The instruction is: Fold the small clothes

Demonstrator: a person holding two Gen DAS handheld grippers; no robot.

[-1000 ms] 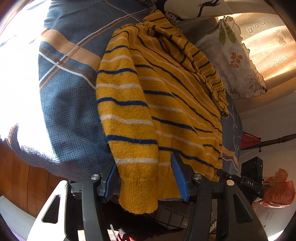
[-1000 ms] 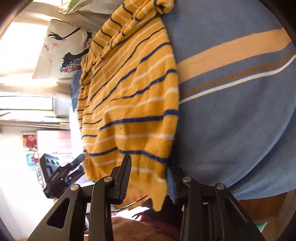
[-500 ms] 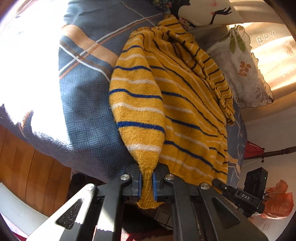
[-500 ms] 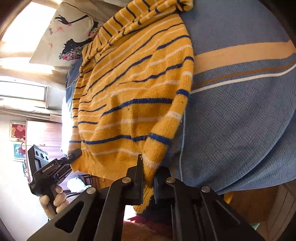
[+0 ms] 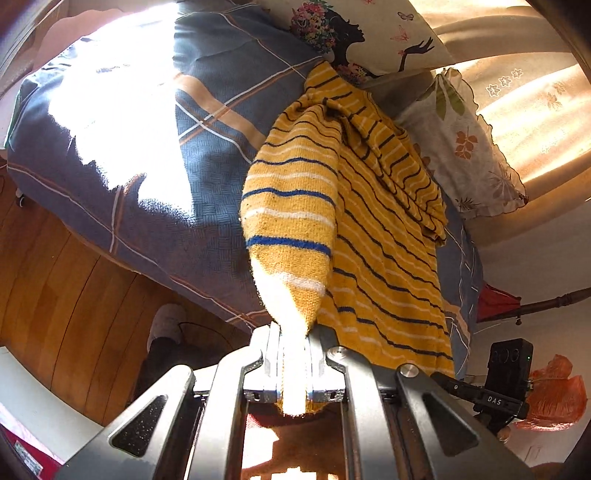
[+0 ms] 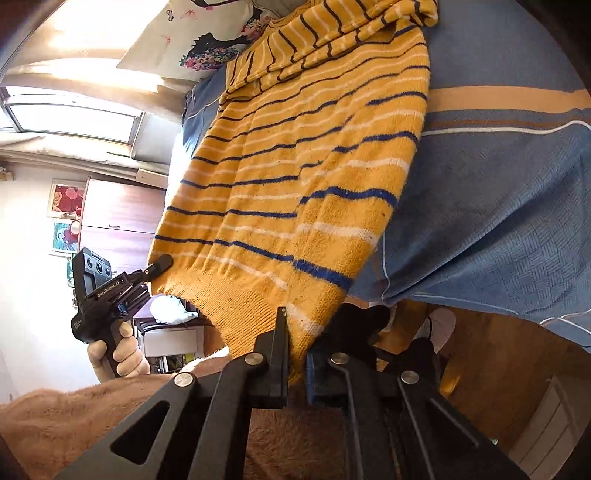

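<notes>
A yellow knit sweater [image 5: 369, 206] with blue and white stripes lies on a blue patterned bed cover [image 5: 155, 155]; its hem hangs over the bed edge. My left gripper [image 5: 293, 354] is shut on the cuff of one sleeve and lifts it off the cover. My right gripper [image 6: 295, 354] is shut on the other sleeve's cuff at the sweater's [image 6: 303, 177] lower corner. The left gripper also shows in the right wrist view [image 6: 162, 263], beside the hem. The upper part of the sweater is bunched near the pillows.
Two printed pillows [image 5: 373, 33] [image 5: 469, 147] lie at the head of the bed. Wooden floor [image 5: 70, 295] lies below the bed edge. A window [image 6: 70, 114] and a wardrobe [image 6: 118, 221] stand beyond. A brown fuzzy garment [image 6: 74, 417] is under my right gripper.
Both grippers went from open around the sleeve cuffs to shut on them, then pulled the cuffs up and back from the bed edge.
</notes>
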